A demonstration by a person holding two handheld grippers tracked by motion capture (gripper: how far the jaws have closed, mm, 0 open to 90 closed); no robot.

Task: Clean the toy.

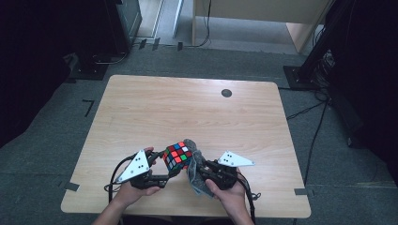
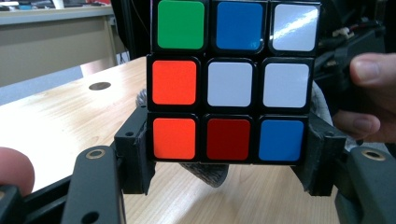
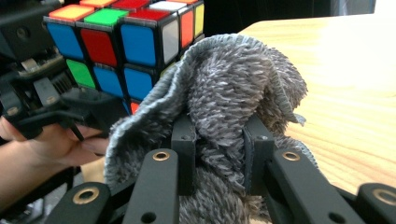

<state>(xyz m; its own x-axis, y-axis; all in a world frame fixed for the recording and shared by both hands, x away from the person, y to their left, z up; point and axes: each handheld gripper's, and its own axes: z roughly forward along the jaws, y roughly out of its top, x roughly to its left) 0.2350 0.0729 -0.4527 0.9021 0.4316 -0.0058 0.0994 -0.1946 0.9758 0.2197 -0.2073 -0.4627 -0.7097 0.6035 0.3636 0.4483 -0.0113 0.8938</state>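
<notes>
A scrambled colour cube (image 1: 177,155) is held above the near middle of the table, my left gripper (image 1: 162,161) shut on it. In the left gripper view the cube (image 2: 231,79) sits between the two black jaws, gripped at its bottom row. My right gripper (image 1: 201,169) is shut on a grey fluffy cloth (image 1: 195,164), which presses against the cube's right side. In the right gripper view the cloth (image 3: 224,107) bunches between the jaws and folds against the cube (image 3: 126,42).
The wooden table (image 1: 187,108) has a round dark cable hole (image 1: 226,93) at its far right. Black stands and cables (image 1: 319,70) lie on the grey floor around it. A pale desk (image 2: 51,42) stands behind in the left gripper view.
</notes>
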